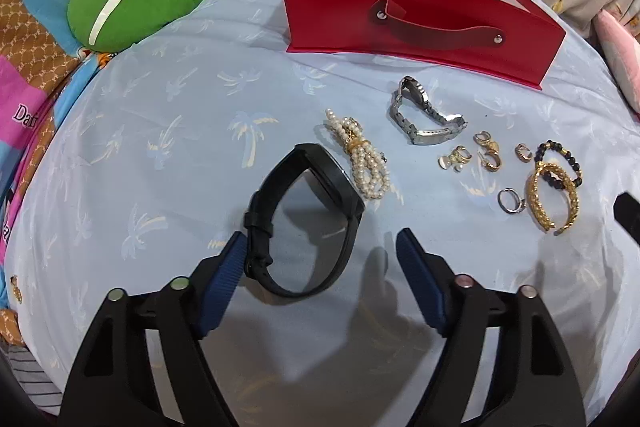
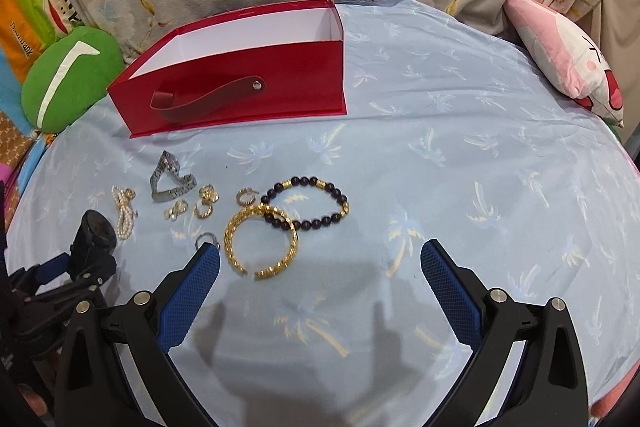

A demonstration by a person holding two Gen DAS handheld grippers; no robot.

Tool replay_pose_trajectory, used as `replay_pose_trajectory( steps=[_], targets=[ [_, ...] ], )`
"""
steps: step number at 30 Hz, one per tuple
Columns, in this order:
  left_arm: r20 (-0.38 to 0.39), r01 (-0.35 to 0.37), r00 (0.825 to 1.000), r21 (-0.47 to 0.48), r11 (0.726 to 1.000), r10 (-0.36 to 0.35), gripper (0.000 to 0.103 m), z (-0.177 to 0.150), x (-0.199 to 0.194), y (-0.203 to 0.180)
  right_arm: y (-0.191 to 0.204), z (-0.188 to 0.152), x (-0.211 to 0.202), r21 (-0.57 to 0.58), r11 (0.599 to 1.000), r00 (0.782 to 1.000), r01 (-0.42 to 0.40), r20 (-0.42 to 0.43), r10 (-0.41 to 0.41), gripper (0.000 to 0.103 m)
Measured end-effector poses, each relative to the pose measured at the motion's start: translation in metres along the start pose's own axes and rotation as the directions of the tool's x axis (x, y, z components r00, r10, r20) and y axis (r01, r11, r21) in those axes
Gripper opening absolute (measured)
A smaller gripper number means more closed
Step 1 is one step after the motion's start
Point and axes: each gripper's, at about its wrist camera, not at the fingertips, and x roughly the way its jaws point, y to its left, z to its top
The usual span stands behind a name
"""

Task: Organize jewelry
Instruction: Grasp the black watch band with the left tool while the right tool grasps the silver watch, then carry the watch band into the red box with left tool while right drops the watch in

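The black watch (image 1: 304,219) is being seen on the pale blue palm-print cloth (image 1: 160,115), standing on edge as a loop between the wide-spread fingers of the left gripper (image 1: 320,251), its strap just touching, or nearly touching, the left pad. Its long axis is running away from the camera and slightly rightward, the dial end pointing toward the pearl bracelet (image 1: 362,157). If closed now, the loop is being judged likely to collapse or roll, and the pearls could be nudged. The right gripper (image 2: 320,259) is being held wide and empty beside the gold bangle (image 2: 262,241). The red box (image 2: 240,75) is being left open behind.
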Motion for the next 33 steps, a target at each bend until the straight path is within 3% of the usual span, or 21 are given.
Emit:
replay_pose_trajectory(
  steps=[4,5,10,13,16,18,20,25,28,31,33],
  targets=[
    [-0.030,0.030,0.999,-0.018,0.999,-0.030,0.038,0.000,0.009,0.005,0.009,0.010,0.009,-0.026,1.000,1.000,-0.015,0.005,0.016,0.098],
    [-0.031,0.036,0.999,-0.016,0.999,-0.036,0.037,0.000,0.010,0.005,0.012,0.013,0.011,-0.032,0.999,1.000,-0.027,0.003,0.027,0.098],
    [-0.027,0.065,0.997,-0.028,0.997,-0.066,0.015,0.001,0.008,0.007,0.041,0.035,0.030,-0.103,0.986,0.991,-0.132,-0.013,0.131,0.098],
    [-0.018,0.099,0.995,-0.042,0.994,-0.100,0.013,0.003,0.002,0.013,0.061,0.049,0.044,-0.128,0.970,0.979,-0.206,-0.025,0.204,0.096],
    [-0.005,0.113,0.994,-0.051,0.992,-0.113,0.013,0.005,-0.006,0.016,0.083,0.059,0.061,-0.164,0.952,0.966,-0.259,-0.056,0.253,0.080],
    [0.001,0.125,0.992,-0.057,0.991,-0.125,0.013,0.006,-0.010,0.020,0.095,0.061,0.073,-0.179,0.941,0.957,-0.287,-0.088,0.275,0.063],
    [0.006,0.134,0.991,-0.064,0.989,-0.134,0.013,0.006,-0.013,0.024,0.108,0.061,0.086,-0.198,0.928,0.947,-0.314,-0.128,0.293,0.055],
    [0.025,0.147,0.989,-0.077,0.986,-0.145,0.013,0.007,-0.021,0.034,0.132,0.054,0.110,-0.253,0.910,0.939,-0.328,-0.194,0.285,0.044],
    [0.035,0.153,0.988,-0.079,0.985,-0.150,0.013,0.009,-0.024,0.036,0.137,0.053,0.116,-0.276,0.910,0.945,-0.311,-0.188,0.266,0.036],
    [0.038,0.156,0.987,-0.081,0.984,-0.153,0.013,0.010,-0.024,0.039,0.138,0.057,0.121,-0.284,0.914,0.952,-0.291,-0.180,0.247,0.021],
    [0.038,0.160,0.987,-0.088,0.983,-0.157,0.013,0.010,-0.024,0.040,0.135,0.058,0.123,-0.275,0.916,0.951,-0.292,-0.181,0.249,0.006]
  ],
)
